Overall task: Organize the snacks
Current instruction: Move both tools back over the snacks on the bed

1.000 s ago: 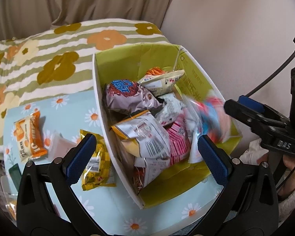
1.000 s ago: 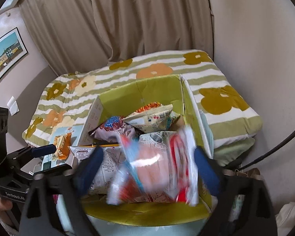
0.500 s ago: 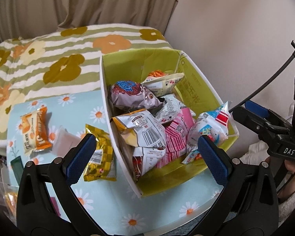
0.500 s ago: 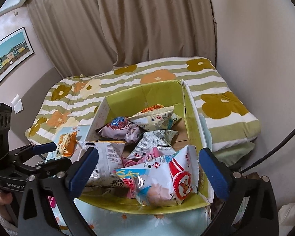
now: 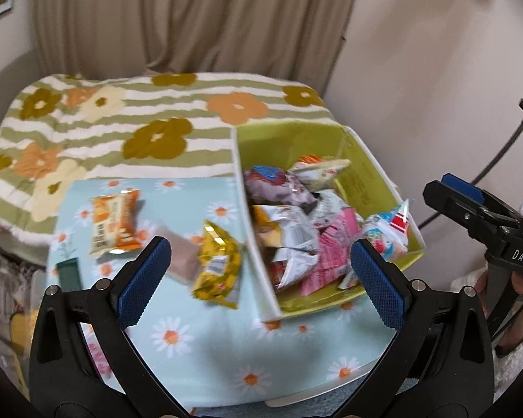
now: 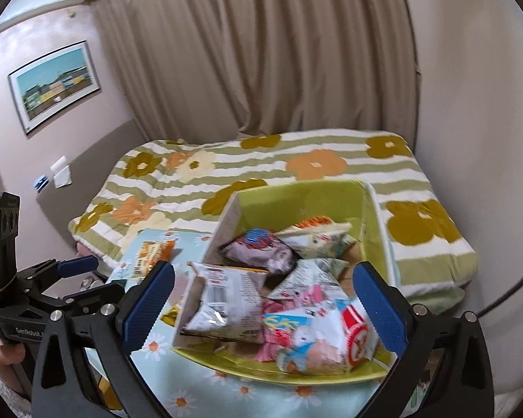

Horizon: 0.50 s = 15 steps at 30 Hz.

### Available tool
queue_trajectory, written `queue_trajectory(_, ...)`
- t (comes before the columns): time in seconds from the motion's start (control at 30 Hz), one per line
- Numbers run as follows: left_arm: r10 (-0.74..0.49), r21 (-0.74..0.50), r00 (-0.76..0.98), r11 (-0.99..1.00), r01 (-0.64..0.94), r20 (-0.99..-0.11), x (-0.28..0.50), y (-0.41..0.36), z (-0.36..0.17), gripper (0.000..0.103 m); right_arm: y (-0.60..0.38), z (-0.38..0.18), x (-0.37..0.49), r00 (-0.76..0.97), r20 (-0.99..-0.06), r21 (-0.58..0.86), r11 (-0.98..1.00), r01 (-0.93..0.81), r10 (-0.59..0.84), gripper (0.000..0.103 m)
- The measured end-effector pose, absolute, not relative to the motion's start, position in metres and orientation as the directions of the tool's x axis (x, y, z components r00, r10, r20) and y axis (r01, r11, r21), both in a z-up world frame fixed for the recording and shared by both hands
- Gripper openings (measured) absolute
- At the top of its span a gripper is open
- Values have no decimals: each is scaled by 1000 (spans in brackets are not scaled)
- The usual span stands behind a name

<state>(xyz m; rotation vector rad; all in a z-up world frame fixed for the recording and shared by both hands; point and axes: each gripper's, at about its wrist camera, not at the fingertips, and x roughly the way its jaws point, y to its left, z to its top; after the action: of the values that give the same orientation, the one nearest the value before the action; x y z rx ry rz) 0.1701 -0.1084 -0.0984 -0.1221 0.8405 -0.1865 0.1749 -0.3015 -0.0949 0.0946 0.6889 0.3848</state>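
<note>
Now that the red-and-blue snack bag (image 6: 317,339) has dropped from the right gripper (image 6: 261,308) into the green box (image 6: 374,216) at its 5 o'clock corner, both that and the left gripper (image 5: 259,278) gape empty, leaving the yellow packet (image 5: 218,264) and orange packet (image 5: 113,221) on the tabletop (image 5: 226,341), toward the box's 9 o'clock.

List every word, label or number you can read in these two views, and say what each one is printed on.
"DAS": on the right gripper, seen from the left wrist view.
"GenRobot": on the left gripper, seen from the right wrist view; the rest is cut off.
Print and barcodes on the snack packets in the green box, and on the orange packet: too blurred to read.
</note>
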Motion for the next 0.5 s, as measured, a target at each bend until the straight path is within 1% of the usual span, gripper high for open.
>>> queue_trajectory(0.27,-117,-169,688,986,-9,-717,148,-51,-90,102,-258,-88,170,685,-581,192,892,-409,439,102)
queue_trajectory(0.4,-98,-185,696,981,-51,-711,148,-15,-90,102,-235,-89,171,684,-585,179,892,-415,436,102)
queue_trajectory(0.5,-97,-190,693,980,-59,-714,157,11,-94,102,-215,-91,171,702,-587,165,908,-384,403,102)
